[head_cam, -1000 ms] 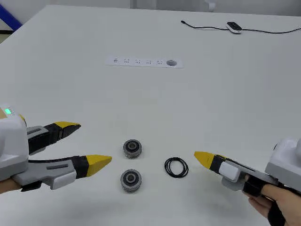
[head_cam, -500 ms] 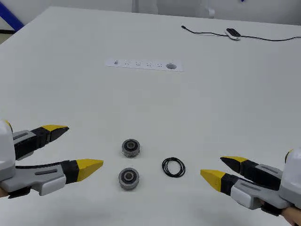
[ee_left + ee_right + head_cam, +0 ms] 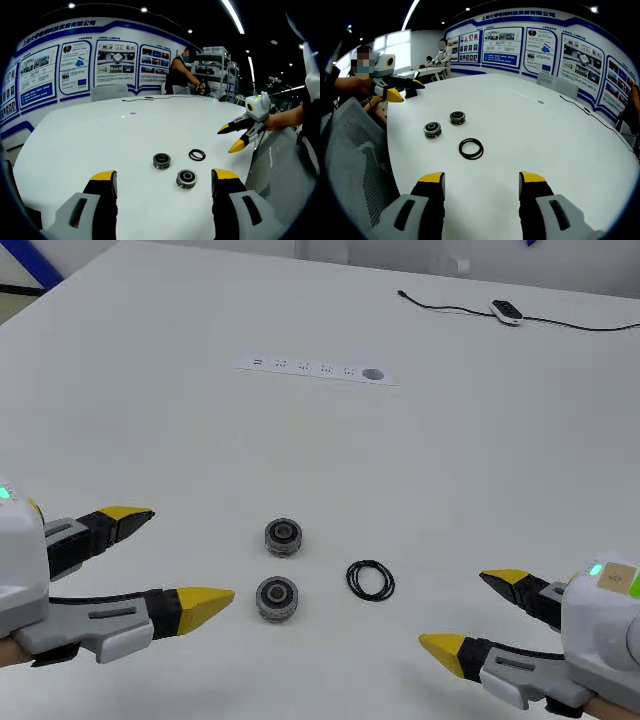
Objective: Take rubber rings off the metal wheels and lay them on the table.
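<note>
— Where are the grippers?
— At the table's (image 3: pixel 470 460) near edge. The left gripper (image 3: pixel 190 555) and the right gripper (image 3: pixel 452 610) both have their jaws spread and hold nothing. Their bodies run out of sight.
— And the rings?
— The black rubber rings (image 3: pixel 371 580) lie flat between the grippers, overlapping, so I can't count them. Just beside them are the near wheel (image 3: pixel 277 597) and the far wheel (image 3: pixel 284 536). Whether any rubber is left on either is too small to tell. Farther off is a power strip (image 3: pixel 315 369), and a cabled remote (image 3: pixel 508 310) sits by the far edge.

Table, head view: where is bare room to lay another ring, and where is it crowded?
Bare: the wide stretch between the power strip and the far wheel, and right of the rubber rings. Crowded: near wheel, far wheel and rings, between left gripper and right gripper.
</note>
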Demonstrator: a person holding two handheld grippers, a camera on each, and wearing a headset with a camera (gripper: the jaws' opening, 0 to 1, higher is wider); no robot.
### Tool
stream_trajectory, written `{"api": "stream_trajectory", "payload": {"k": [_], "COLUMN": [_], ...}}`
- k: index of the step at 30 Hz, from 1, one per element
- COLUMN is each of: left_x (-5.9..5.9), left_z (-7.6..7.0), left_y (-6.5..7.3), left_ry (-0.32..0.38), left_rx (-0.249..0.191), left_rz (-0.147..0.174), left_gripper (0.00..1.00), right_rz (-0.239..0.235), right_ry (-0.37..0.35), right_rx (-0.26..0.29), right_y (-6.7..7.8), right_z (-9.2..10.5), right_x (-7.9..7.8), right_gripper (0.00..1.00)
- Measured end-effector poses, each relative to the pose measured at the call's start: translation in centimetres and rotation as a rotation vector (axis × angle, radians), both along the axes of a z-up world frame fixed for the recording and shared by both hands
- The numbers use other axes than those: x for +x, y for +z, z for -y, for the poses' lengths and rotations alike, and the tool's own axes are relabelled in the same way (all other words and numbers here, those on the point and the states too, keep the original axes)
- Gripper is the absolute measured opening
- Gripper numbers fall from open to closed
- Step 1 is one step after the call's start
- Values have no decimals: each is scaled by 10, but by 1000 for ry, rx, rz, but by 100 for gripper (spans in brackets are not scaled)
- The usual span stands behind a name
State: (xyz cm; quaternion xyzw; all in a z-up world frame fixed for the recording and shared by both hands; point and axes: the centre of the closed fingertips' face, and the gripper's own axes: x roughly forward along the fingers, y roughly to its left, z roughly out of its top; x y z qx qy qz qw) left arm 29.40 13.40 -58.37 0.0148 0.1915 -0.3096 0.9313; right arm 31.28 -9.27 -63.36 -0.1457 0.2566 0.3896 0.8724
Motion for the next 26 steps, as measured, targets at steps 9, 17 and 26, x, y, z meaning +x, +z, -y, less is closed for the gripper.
{"api": "stream_trajectory", "payload": {"k": [9,17,26], "left_x": [-9,-12,-14], "left_z": [4,5,9], "left_y": [-10,-20,-24], "left_ry": [-9,-14,-24], "left_rx": [-4,13,10], "left_rz": [-14,-38,-51], "left_gripper": [91,96,98], "right_rz": [22,30,39], "right_ry": [-29,-65,-83], "right_rx": [39,62,84], "right_y": [6,9,12], "right_z": [1,2,3], "right_x": [6,10,12], "right_gripper": [66,69,71]}}
